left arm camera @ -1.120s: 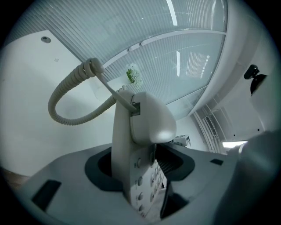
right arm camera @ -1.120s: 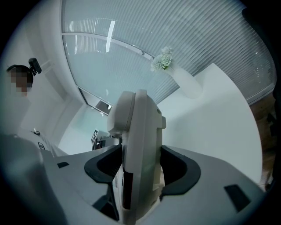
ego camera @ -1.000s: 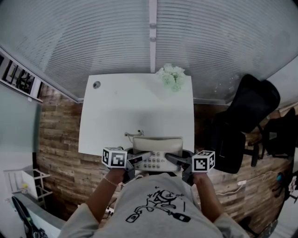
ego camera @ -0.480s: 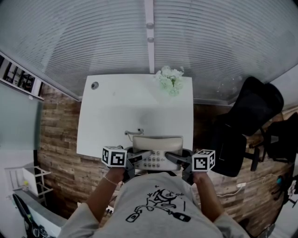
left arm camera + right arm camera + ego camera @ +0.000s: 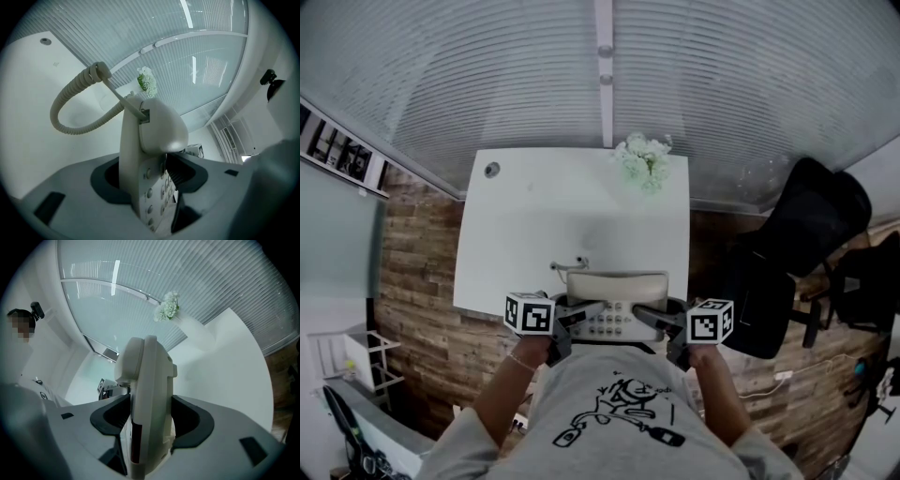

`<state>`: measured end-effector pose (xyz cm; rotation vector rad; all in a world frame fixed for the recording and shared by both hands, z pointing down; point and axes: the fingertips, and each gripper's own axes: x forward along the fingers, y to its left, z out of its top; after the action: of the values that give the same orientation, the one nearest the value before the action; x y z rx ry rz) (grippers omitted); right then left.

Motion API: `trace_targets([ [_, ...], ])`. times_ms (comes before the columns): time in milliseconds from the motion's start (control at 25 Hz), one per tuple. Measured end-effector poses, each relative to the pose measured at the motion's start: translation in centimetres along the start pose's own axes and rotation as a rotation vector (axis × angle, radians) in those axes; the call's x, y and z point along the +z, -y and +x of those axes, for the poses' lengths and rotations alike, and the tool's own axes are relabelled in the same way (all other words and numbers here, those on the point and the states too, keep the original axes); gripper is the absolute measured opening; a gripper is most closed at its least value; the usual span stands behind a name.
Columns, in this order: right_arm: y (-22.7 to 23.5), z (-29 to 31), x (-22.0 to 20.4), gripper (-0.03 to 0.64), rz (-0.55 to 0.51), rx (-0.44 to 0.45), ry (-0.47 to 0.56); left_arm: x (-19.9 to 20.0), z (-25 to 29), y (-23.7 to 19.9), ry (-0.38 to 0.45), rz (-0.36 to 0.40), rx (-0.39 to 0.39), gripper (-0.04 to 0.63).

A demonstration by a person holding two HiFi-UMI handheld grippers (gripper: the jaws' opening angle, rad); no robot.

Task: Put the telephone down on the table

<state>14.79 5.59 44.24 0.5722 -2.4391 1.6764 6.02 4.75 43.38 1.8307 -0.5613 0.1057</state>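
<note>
A cream desk telephone (image 5: 616, 302), handset on top and keypad facing me, is held between both grippers at the near edge of the white table (image 5: 534, 234). My left gripper (image 5: 586, 314) is shut on its left side, my right gripper (image 5: 649, 317) on its right side. In the left gripper view the telephone (image 5: 150, 140) is clamped between the dark pads of the left gripper (image 5: 150, 183), and its coiled cord (image 5: 75, 108) loops out to the left. The right gripper view shows the telephone (image 5: 150, 394) edge-on between the right gripper (image 5: 150, 420) pads. Whether it touches the table is hidden.
A bunch of white flowers (image 5: 644, 159) stands at the table's far right edge, and a round cable hole (image 5: 492, 170) sits in the far left corner. A black office chair (image 5: 797, 244) stands to the right of the table. Window blinds rise behind it.
Both grippers and the telephone have edged slightly forward toward the table. The grip on both sides is unchanged.
</note>
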Motion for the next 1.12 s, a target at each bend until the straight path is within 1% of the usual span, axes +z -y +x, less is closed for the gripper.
trace_targets([
  [480, -1.1, 1.7, 0.3, 0.284, -0.007, -0.023, 0.008, 1.0, -1.7, -0.4, 0.002, -0.003, -0.027, 0.230],
  [640, -1.4, 2.9, 0.4, 0.284, -0.006, -0.034, 0.013, 1.5, -2.6, -1.2, -0.009, 0.001, -0.035, 0.230],
  [760, -1.7, 4.2, 0.8, 0.284, 0.002, -0.044, 0.021, 2.2, -3.5, -2.3, -0.021, 0.010, -0.023, 0.230],
  [960, -1.9, 6.0, 1.2, 0.284, 0.014, -0.053, 0.031, 3.4, -4.4, -3.1, -0.044, 0.004, -0.053, 0.230],
  [1120, -1.9, 7.2, 1.9, 0.284, 0.007, -0.073, 0.034, 4.4, -5.0, -3.9, -0.045, -0.007, -0.070, 0.230],
])
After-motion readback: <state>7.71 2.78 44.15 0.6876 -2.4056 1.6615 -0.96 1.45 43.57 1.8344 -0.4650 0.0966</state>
